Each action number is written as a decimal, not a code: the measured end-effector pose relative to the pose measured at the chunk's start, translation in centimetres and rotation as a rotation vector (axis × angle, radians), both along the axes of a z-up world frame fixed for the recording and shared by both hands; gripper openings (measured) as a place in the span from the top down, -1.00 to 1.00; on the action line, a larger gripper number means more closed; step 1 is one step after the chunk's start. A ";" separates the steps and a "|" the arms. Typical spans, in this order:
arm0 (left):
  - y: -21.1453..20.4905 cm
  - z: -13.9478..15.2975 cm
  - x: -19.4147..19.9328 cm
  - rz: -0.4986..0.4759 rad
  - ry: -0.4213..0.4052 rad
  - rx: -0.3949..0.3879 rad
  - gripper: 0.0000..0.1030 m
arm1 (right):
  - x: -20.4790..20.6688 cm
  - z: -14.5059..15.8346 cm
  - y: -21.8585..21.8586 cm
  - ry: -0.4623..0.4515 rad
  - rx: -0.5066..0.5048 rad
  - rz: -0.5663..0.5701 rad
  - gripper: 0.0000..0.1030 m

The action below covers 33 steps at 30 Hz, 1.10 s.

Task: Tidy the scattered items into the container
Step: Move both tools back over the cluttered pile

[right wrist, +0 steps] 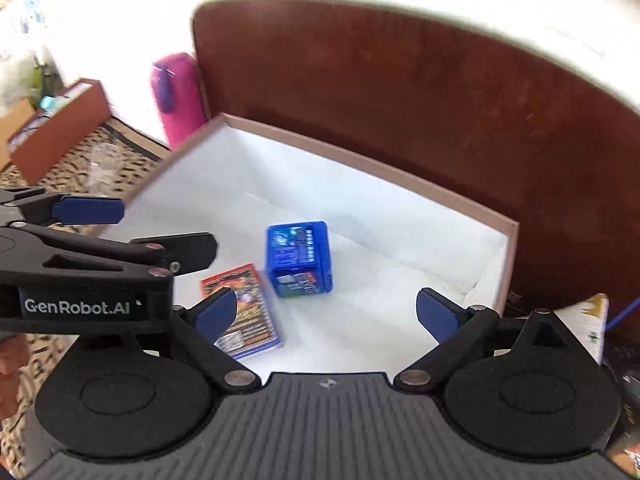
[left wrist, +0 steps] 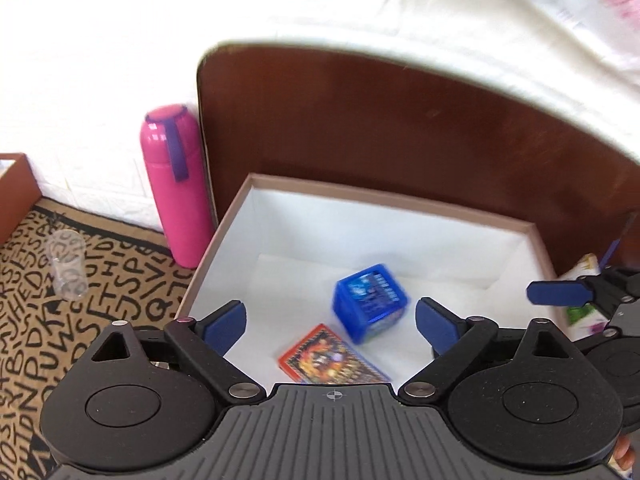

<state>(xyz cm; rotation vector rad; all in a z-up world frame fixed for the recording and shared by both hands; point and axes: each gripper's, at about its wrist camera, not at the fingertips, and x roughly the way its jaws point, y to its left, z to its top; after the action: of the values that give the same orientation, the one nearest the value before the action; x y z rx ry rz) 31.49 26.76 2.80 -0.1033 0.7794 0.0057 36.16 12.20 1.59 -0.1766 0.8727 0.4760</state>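
A brown box (left wrist: 360,196) (right wrist: 360,164) with a white lining stands open below both grippers. Inside it a blue cube-shaped box (left wrist: 370,302) (right wrist: 300,258) sits tilted and blurred. A flat red-orange card pack (left wrist: 332,356) (right wrist: 244,308) lies beside it on the lining. My left gripper (left wrist: 330,312) hovers over the box, open, with nothing between its blue pads. My right gripper (right wrist: 326,298) hovers over it too, open and holding nothing. Each gripper shows at the edge of the other's view, the two close side by side.
A pink bottle (left wrist: 176,184) (right wrist: 176,96) stands against the box's left corner. A dark wooden board (left wrist: 400,120) rises behind. A clear cup (left wrist: 68,264) stands on the letter-patterned mat (left wrist: 80,320). Another brown box (right wrist: 60,128) sits far left, a white packet (right wrist: 588,320) at right.
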 end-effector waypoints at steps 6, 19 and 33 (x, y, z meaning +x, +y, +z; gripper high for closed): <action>-3.3 3.0 -6.3 0.011 -0.115 -0.011 -1.00 | -6.1 3.9 -3.5 -0.086 0.028 0.042 -0.96; -14.2 2.2 -20.9 -0.062 -0.306 -0.083 -1.00 | -20.7 4.5 -14.7 -0.318 0.030 0.127 -0.99; -20.3 -8.4 -27.5 -0.213 -0.228 -0.149 -1.00 | -29.4 -6.6 -22.6 -0.301 0.149 -0.073 -0.99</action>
<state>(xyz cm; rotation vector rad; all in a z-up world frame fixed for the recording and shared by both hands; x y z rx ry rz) 3.95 6.50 -5.55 -0.1592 0.5591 -0.2623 6.80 -10.35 -5.04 -0.0761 0.5445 0.4312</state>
